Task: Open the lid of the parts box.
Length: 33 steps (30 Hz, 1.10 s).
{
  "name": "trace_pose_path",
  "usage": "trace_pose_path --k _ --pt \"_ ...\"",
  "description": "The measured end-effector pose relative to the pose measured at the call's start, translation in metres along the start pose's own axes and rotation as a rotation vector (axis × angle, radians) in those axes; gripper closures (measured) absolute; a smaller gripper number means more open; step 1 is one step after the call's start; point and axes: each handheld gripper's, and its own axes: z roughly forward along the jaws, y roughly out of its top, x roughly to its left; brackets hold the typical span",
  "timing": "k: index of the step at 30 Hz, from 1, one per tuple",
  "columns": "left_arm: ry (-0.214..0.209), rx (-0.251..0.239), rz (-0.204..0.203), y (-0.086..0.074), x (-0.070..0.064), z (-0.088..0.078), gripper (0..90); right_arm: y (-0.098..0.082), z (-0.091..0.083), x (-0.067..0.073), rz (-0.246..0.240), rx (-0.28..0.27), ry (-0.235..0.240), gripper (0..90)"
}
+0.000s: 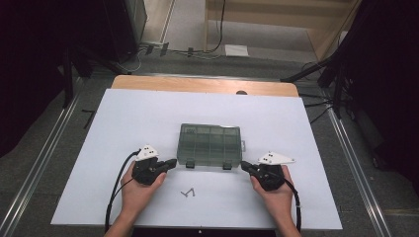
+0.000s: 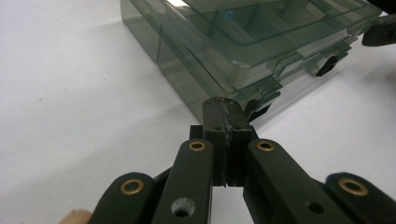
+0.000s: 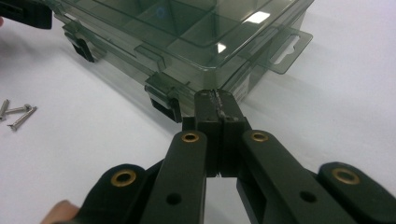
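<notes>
A smoky clear plastic compartment box (image 1: 209,144) lies closed in the middle of the white table, with two dark latches on its near side. My left gripper (image 1: 172,162) rests on the table just off the box's near left corner, jaws shut with nothing between them. In the left gripper view its tips (image 2: 226,107) stand close to the box (image 2: 243,42), beside the left latch. My right gripper (image 1: 243,165) sits off the near right corner, also shut and empty; its tips (image 3: 215,100) point at the box (image 3: 187,32) next to the right latch (image 3: 164,100).
A few small screws (image 1: 188,192) lie on the white sheet (image 1: 123,128) between my hands, also seen as screws (image 3: 16,113) in the right gripper view. A wooden table edge (image 1: 202,85) runs along the far side. Metal rails flank the table on both sides.
</notes>
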Motion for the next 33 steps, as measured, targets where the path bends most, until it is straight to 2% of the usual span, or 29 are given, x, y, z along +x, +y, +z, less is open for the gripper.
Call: trace_pose_path --k 3,5,6,8,10,11,13,15,17,18,21,22,26,33 --pt "-0.002 -0.009 -0.003 0.001 -0.001 0.0 89.4 0.0 0.0 0.0 0.005 0.001 -0.001 90.0" --pt "0.01 -0.014 0.008 0.003 -0.002 0.001 88.5 0.0 0.0 0.0 0.006 -0.011 -0.001 89.0" --pt "0.02 -0.028 0.009 0.004 -0.001 0.001 87.5 0.001 0.001 0.0 0.016 -0.016 0.003 86.7" --pt "0.018 -0.039 0.008 0.004 0.0 0.0 78.3 0.001 0.002 -0.001 0.037 -0.022 0.03 78.8" --pt "0.015 -0.068 0.012 0.005 0.002 0.0 75.3 0.001 0.004 -0.001 0.041 -0.031 0.034 75.5" --pt "0.024 -0.089 0.024 0.005 0.002 0.0 70.5 0.002 0.005 0.0 0.037 -0.032 0.02 69.4" --pt "0.041 -0.103 0.029 0.006 0.002 0.0 65.1 0.003 0.006 0.001 0.039 -0.045 0.002 65.4" --pt "0.042 -0.108 0.025 0.007 0.002 0.0 63.9 0.003 0.006 0.001 0.035 -0.059 0.003 63.0" --pt "0.059 -0.104 0.041 0.01 0.001 0.001 63.5 0.006 0.007 0.001 0.029 -0.082 -0.007 58.6" --pt "0.066 -0.117 0.054 0.012 -0.001 0.001 59.2 0.008 0.008 0.0 0.026 -0.095 -0.017 56.2" --pt "0.072 -0.133 0.066 0.015 -0.002 0.001 59.1 0.011 0.009 0.0 0.028 -0.109 -0.026 55.0" --pt "0.077 -0.158 0.072 0.017 -0.002 0.0 59.1 0.014 0.009 0.0 0.027 -0.123 -0.032 53.9" --pt "0.075 -0.18 0.07 0.021 0.0 -0.002 59.2 0.02 0.008 -0.002 0.016 -0.153 -0.045 51.4" --pt "0.086 -0.186 0.099 0.037 -0.002 -0.003 59.9 0.03 0.008 -0.005 0.011 -0.174 -0.053 51.0"
